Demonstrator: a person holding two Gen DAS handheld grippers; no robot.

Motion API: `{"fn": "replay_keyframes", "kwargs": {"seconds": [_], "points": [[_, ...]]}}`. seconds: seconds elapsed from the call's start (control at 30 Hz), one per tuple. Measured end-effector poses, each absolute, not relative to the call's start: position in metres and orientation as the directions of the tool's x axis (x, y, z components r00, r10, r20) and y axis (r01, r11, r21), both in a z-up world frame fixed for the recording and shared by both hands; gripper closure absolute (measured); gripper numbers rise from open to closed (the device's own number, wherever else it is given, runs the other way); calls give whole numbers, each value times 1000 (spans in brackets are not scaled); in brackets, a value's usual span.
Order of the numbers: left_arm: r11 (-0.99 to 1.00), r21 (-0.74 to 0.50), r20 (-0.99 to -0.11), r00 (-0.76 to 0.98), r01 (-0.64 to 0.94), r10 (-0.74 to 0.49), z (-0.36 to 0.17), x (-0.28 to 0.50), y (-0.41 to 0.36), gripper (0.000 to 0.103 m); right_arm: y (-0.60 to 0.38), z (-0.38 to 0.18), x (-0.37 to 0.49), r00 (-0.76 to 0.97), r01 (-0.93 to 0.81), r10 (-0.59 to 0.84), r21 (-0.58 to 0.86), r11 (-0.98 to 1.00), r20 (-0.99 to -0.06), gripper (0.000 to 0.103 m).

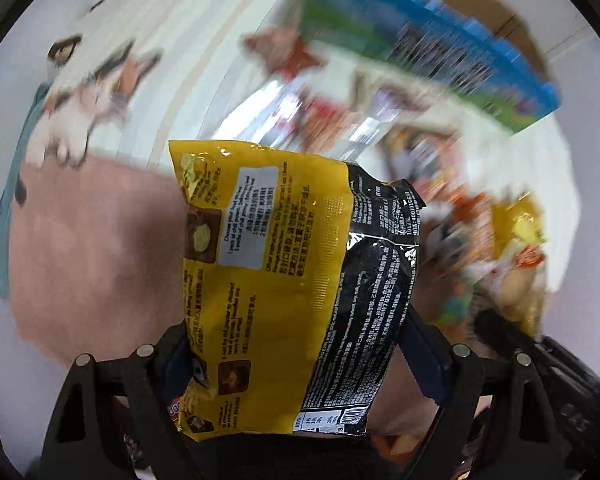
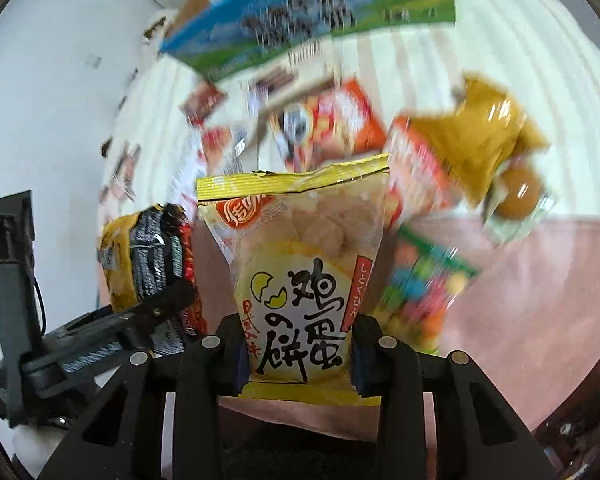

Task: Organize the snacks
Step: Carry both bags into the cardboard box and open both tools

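We hold 2 bags up: left gripper (image 1: pixel 300 354) squeezes the noodle pack (image 1: pixel 296 280), right gripper (image 2: pixel 298 354) pinches the egg-cookie bag (image 2: pixel 304 276). We should carry both gently to the blue box (image 2: pixel 320 16).

Left gripper (image 1: pixel 300 360): black plastic frame with triangular cutouts, round silver screws along the top, dark blue pads on the fingers (image 1: pixel 424 360). Right gripper (image 2: pixel 296 356): same black frame, silver screws, blue pads.
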State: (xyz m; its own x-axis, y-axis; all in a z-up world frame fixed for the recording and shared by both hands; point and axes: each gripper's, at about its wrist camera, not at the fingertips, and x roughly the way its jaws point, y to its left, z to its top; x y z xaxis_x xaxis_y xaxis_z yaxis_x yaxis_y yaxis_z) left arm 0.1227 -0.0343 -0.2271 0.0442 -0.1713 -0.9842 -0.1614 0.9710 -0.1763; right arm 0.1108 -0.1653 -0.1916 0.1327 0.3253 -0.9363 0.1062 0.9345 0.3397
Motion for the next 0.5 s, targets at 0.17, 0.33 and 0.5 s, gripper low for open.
{"fn": "replay_keyframes", "kwargs": {"seconds": [0.17, 0.33, 0.5], "points": [[955, -270, -959, 117, -119, -257, -163, 210, -40, 15, -181, -148, 167, 222, 95, 331, 358, 929, -917, 63], [949, -307, -940, 181, -74, -290, -134, 307, -44, 15, -194, -106, 240, 339, 95, 299, 349, 932, -892, 63], [942, -330, -937, 145, -59, -319, -162, 407, -54, 15, -202, -98, 323, 375, 126, 258, 324, 937, -891, 63]]}}
